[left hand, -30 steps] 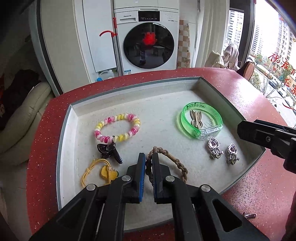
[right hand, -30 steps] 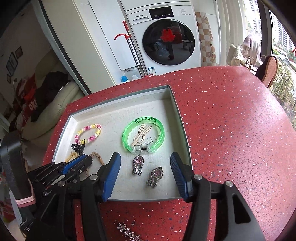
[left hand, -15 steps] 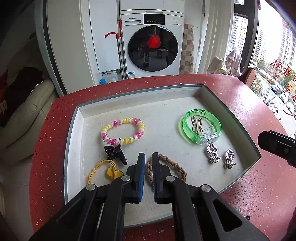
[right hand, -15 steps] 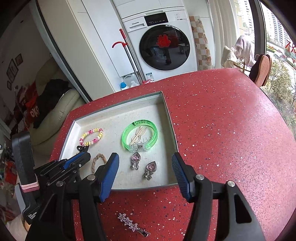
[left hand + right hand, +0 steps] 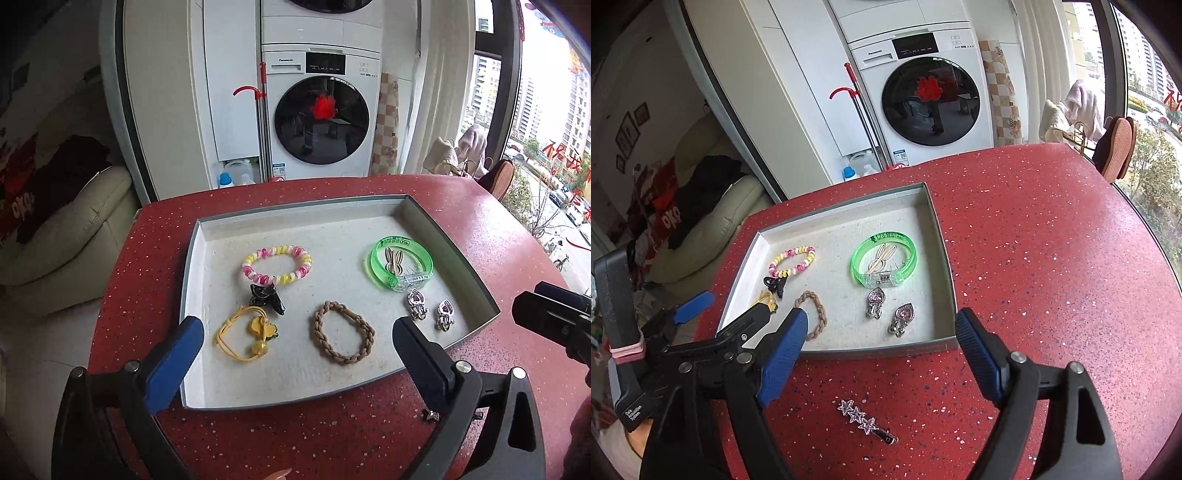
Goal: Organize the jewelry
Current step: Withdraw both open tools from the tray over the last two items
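My left gripper (image 5: pixel 295 354) is spread wide and empty above the tray (image 5: pixel 484 295), the braided bracelet (image 5: pixel 343 332) lying between its fingers. My right gripper (image 5: pixel 881 354) gapes too, over the star hair clip (image 5: pixel 866 421) on the red table (image 5: pixel 1052 258) outside the tray.

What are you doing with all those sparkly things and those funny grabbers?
A person is tidying jewelry with a grabber in each hand. Both the left gripper and right gripper are open and hold nothing. The braided brown bracelet lies in the tray with the bead bracelet, green bangle and earrings. A star hair clip lies outside on the red table.
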Motion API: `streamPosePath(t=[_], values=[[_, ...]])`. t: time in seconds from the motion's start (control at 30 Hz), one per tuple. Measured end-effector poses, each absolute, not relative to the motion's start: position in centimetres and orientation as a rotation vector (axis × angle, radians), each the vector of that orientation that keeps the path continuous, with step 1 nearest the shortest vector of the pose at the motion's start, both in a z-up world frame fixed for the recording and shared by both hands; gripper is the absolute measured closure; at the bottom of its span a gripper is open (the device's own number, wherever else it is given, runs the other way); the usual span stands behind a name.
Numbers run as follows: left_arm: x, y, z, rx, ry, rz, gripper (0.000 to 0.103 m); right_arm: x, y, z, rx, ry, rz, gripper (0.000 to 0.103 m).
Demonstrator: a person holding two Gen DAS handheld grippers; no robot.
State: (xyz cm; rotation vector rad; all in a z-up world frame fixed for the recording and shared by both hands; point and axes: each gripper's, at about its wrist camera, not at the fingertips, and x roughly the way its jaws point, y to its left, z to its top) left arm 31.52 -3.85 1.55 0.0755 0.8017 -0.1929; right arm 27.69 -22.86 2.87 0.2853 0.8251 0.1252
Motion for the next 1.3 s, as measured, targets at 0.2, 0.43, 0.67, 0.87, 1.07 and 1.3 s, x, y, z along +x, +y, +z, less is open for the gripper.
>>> streamPosePath(t=[0.2,0.43,0.67,0.87,1.07,1.3], values=[[29.1,-3.7,1.9,0.088,0.807,-0.226,0.000,25.7,-22.0,3.4,0.236,0.780,0.148,0.000],[25.7,-3.0,2.1,0.057,0.836,-0.256,0.000,23.4,-22.6,3.6,0.284,0.798,0.162,0.000],[21.7,-2.5,0.4,0.039,0.896,-0.313,0.000,21.0,-23.6,3.1,0.305,0.848,0.163,0.000],[17.7,-3.6,-1.0,0.113,0.899,-0.358,0.000,19.2,-24.1,1.3,0.286,0.910,0.143,0.000],[15.3,-5.2,-1.1,0.136,0.891,-0.400,0.000,18.4,-23.4,-0.4,0.205,0.964,0.144,0.000],[15.0,-7.3,-1.5,0.172,0.896,-0.433,0.000,20.2,-22.3,-1.3,0.133,0.993,0.205,0.000]])
